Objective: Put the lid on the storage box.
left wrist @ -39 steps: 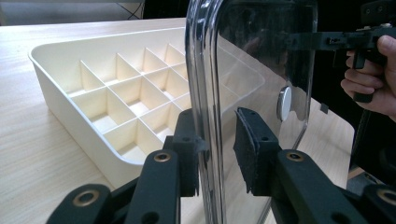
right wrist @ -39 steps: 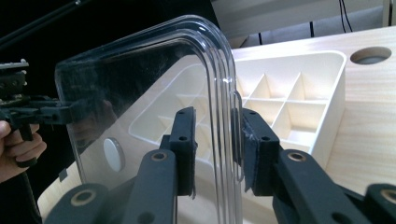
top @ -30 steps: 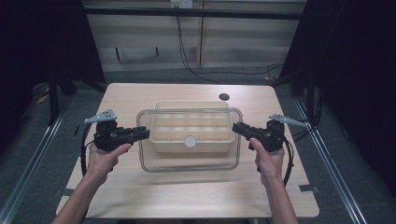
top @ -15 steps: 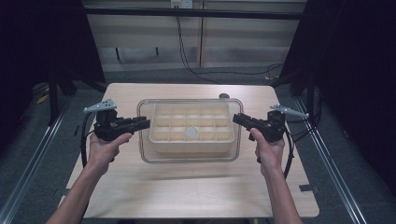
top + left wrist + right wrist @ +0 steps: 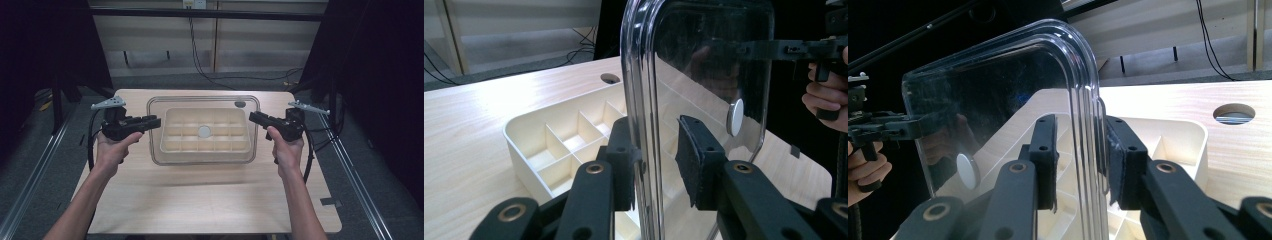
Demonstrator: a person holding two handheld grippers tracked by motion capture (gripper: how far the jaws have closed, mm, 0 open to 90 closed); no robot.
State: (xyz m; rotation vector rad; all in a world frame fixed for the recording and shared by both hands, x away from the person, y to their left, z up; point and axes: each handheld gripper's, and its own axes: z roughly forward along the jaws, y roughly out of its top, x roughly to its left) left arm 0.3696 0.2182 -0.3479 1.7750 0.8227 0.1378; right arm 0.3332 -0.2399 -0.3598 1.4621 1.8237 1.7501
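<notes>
High view overhead, facing forward-down; gripper views close, facing inward; all share clear lid (image 5: pixel 203 100).

Glossy clear plastic lid (image 5: pixel 203 100); matt, seemingly plastic tray (image 5: pixel 205 131).

A light wooden table (image 5: pixel 200 200) carries a cream tray (image 5: pixel 205 131) split into small compartments, resting near its far middle. A round hole (image 5: pixel 240 104) sits in the tabletop just behind the tray, towards the far right corner.
</notes>
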